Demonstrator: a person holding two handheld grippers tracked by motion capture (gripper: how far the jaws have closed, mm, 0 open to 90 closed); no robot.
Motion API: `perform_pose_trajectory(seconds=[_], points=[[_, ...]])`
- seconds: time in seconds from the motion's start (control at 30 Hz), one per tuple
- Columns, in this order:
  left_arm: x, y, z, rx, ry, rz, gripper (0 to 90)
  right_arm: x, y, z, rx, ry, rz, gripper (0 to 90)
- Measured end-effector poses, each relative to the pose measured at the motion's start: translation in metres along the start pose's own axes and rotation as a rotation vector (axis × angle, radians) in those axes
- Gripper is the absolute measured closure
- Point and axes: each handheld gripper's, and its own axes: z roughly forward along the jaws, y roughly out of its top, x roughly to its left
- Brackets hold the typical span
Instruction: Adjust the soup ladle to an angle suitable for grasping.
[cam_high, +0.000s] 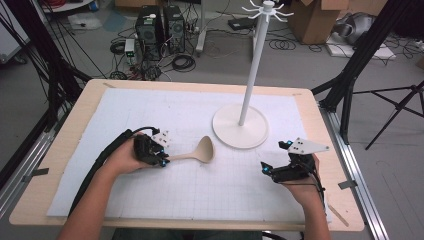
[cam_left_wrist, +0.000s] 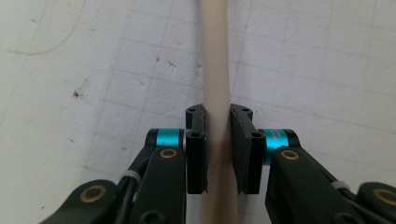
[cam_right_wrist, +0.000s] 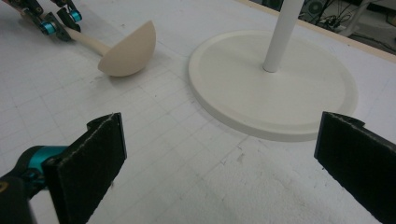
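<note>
Left gripper (cam_left_wrist: 218, 154): jaws closed onto the handle of the beige ladle (cam_high: 194, 153), pads pressing both sides of the shaft. The handle runs straight out between the fingers (cam_left_wrist: 196, 149), and the bowl lies beyond the tips on the white gridded mat (cam_high: 200, 200). Whether the bowl rests on the mat or sits slightly lifted is hard to tell from the high view.

Right gripper (cam_right_wrist: 219, 154): jaws spread wide, nothing between the pads, touching nothing. Ahead of its fingers (cam_right_wrist: 88, 158) sits the round base of the white stand (cam_right_wrist: 275, 84); the ladle bowl lies ahead and off to their left, near the base but apart from it.
</note>
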Motion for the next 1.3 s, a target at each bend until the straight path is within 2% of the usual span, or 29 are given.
perform_pose_trajectory(seconds=[0.1, 0.37, 0.8, 1.3], points=[[-0.003, 0.002, -0.001, -0.015, -0.028, 0.021, 76.7, 0.000, 0.000, 0.000, 0.000, 0.000, -0.001, 0.9], [-0.011, 0.011, 0.004, -0.005, -0.038, 0.057, 76.7, 0.000, 0.000, 0.000, -0.002, 0.001, -0.003, 1.0], [-0.026, 0.047, 0.024, -0.028, -0.081, 0.118, 76.7, -0.001, 0.002, -0.007, -0.020, -0.005, -0.001, 1.0], [-0.033, 0.078, 0.040, -0.037, -0.106, 0.159, 76.7, -0.002, 0.003, -0.010, -0.029, -0.006, -0.001, 1.0]])
